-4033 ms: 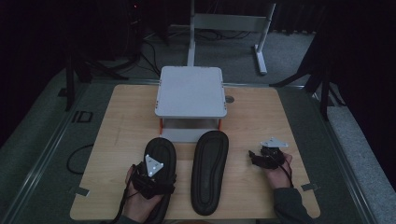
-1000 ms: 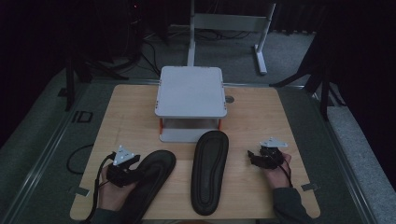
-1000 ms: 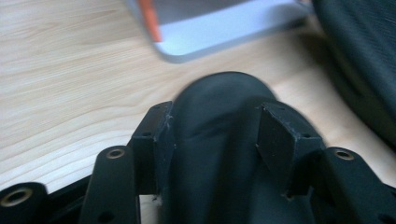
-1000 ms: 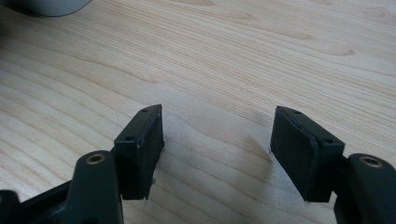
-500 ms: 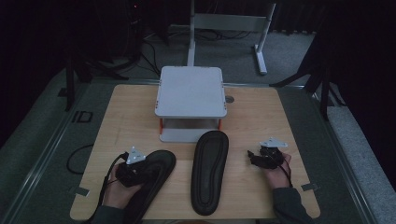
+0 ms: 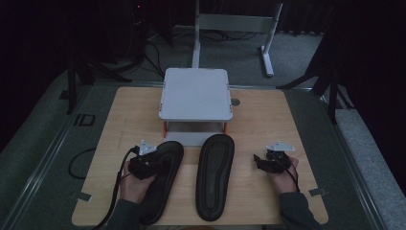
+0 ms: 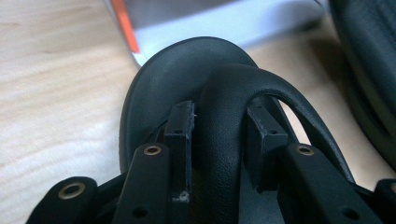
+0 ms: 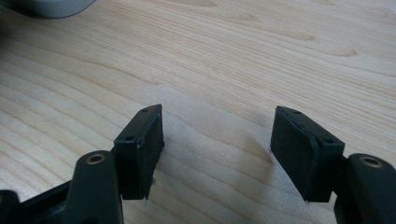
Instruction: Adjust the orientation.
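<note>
The left gripper (image 7: 218, 135) clamps the strap (image 7: 233, 116) of the slipper (image 6: 160, 177) under it. The right gripper (image 8: 217, 154) gapes wide and empty above bare table (image 8: 224, 60).

high view dim, dark surround; gripper views bright, evenly lit | near jaws soft-focused

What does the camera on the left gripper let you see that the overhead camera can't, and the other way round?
The left gripper view shows its two jaws closed on the strap of a black sandal. The high view shows the second sandal, the right gripper with nothing in it, and all of the grey stand. Both show the gripped sandal, the wooden table and the stand's orange leg.
</note>
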{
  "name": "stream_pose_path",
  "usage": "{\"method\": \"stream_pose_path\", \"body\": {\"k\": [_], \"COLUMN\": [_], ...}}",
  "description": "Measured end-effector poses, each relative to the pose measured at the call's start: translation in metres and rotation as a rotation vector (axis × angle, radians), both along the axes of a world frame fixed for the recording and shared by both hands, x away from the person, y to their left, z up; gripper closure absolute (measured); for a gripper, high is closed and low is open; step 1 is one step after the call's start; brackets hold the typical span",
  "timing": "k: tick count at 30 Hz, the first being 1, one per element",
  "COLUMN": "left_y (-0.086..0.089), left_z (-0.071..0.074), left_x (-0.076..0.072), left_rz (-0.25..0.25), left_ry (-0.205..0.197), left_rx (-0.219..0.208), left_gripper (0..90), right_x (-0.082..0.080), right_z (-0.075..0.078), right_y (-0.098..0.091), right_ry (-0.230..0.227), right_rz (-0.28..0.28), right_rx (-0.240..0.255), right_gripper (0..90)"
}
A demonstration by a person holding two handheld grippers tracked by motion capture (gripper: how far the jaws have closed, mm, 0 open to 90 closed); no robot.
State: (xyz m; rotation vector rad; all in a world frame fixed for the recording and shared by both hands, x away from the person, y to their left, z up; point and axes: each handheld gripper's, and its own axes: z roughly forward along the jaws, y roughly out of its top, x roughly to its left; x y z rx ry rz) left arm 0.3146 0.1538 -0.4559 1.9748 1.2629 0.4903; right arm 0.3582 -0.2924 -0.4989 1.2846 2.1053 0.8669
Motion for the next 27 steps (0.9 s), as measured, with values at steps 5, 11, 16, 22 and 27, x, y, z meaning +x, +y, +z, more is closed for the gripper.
{"method": "stream_pose_path", "body": {"k": [5, 11, 16, 22, 27], "left_y": [-0.002, -0.003, -0.001, 0.004, 0.009], "left_z": [0.0, -0.001, 0.01, 0.013, 0.013], "left_x": [0.01, 0.007, 0.0, -0.004, -0.007], "left_rz": [0.065, 0.085, 0.085, 0.09, 0.085], "left_ry": [-0.018, -0.043, -0.092, -0.107, -0.111], "left_rx": [0.001, 0.013, 0.004, 0.002, -0.008], "left_gripper": [65.0, 53.8, 46.5, 42.9, 42.9], "right_x": [0.0, -0.001, -0.004, -0.025, -0.039], "right_z": [0.0, 0.0, 0.004, 0.032, 0.057], "right_y": [0.0, 0.003, 0.011, 0.043, 0.059], "right_ry": [-0.001, -0.002, -0.001, -0.04, -0.086], "right_rz": [0.001, 0.006, 0.033, 0.157, 0.216], "right_rx": [-0.003, -0.011, -0.028, 0.041, 0.107], "right_gripper": [34.3, 34.4, 34.8, 34.2, 33.5]}}
